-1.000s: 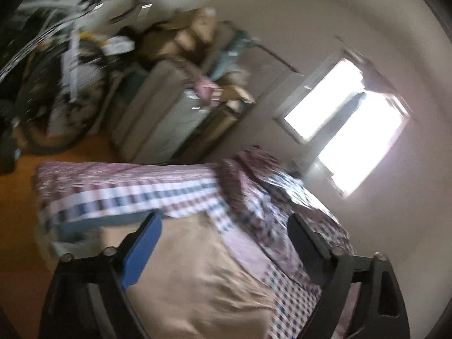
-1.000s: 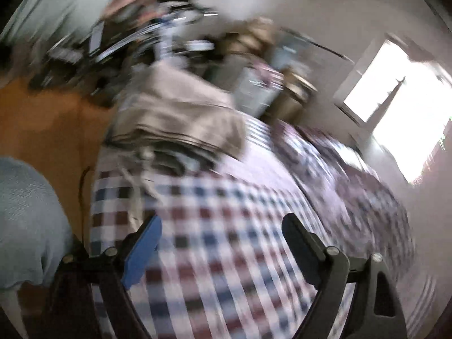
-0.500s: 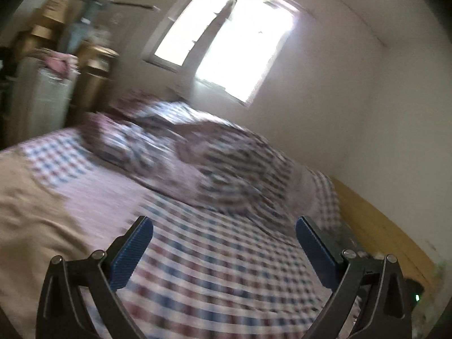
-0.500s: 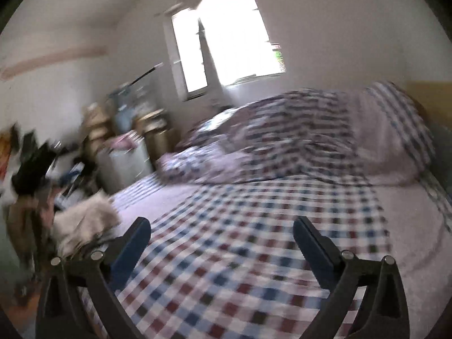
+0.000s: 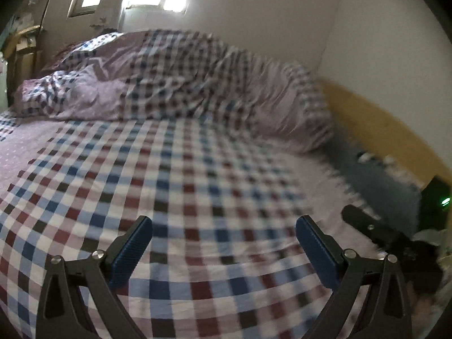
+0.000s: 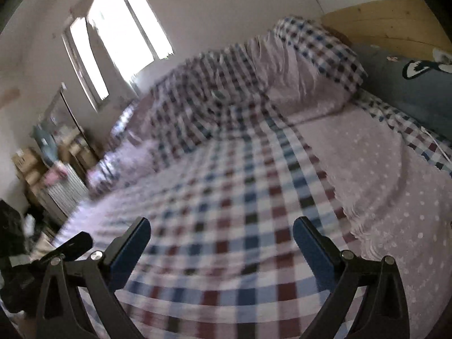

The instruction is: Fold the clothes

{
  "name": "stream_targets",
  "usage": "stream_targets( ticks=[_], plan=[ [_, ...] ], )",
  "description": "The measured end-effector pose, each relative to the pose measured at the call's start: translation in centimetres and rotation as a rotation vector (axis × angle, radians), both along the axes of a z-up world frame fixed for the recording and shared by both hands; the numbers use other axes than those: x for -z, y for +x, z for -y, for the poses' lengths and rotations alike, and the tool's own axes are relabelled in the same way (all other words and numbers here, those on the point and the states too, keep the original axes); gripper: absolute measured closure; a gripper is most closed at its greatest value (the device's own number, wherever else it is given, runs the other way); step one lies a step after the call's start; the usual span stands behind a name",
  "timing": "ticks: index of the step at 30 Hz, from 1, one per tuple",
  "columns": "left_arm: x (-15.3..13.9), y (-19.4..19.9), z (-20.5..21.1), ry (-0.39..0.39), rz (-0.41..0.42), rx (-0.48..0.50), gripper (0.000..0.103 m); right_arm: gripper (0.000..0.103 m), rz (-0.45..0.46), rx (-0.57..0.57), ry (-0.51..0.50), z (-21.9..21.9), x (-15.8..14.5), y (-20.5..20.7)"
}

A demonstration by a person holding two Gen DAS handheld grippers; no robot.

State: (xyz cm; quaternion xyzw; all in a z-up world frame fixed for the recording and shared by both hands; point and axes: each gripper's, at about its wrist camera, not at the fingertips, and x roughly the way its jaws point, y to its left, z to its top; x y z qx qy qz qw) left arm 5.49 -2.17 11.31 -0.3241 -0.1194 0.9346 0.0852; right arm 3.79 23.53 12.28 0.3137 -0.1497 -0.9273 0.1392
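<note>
left tool (image 5: pixel 223 243) wide, empty | right tool (image 6: pixel 221 240) wide, empty | bed (image 5: pixel 197 169) only, no garment in view | risk: pinching checked sheet (image 6: pixel 240 197) instead of clothes

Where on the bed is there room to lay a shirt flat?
The flat checked sheet ahead of both open grippers is bare, as is the dotted strip beside it. The far side is crowded by the rumpled duvet and pillow.

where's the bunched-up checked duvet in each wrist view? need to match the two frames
Left wrist: the duvet lies across the upper middle, heaped at the far side of the bed under the window.
Right wrist: the duvet sits at centre left, blurred, running from the window towards the pillow.
Shared landmark: the wooden headboard, right of the duvet in both.
</note>
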Motion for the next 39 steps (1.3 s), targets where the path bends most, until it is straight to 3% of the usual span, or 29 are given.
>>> stream_targets(
  ticks=[6, 10, 14, 23, 27, 39],
  plan=[
    [5.1, -2.3, -1.0, -0.062, 0.080, -0.053, 0.000, 0.000, 0.136, 0.023, 0.142, 1.6, 4.8, -3.2],
    [6.9, -4.0, -1.3, -0.161, 0.134, -0.053, 0.000, 0.000, 0.216, 0.008, 0.221, 2.1, 7.7, -4.2],
    [8.3, -4.6, -1.6, -0.194, 0.167, -0.055, 0.000, 0.000, 0.275, 0.012, 0.240, 2.1, 9.5, -5.2],
    [10.4, -5.6, -1.7, -0.243, 0.245, -0.067, 0.000, 0.000, 0.298, 0.041, 0.399, 4.1, 11.2, -6.1],
    [11.0, -5.7, -2.4, -0.302, 0.254, -0.071, 0.000, 0.000, 0.295, 0.043, 0.384, 4.0, 11.3, -6.2],
    [11.2, -6.0, -2.5, -0.317, 0.265, -0.067, 0.000, 0.000, 0.296, 0.046, 0.406, 4.2, 11.4, -6.4]
  ],
)
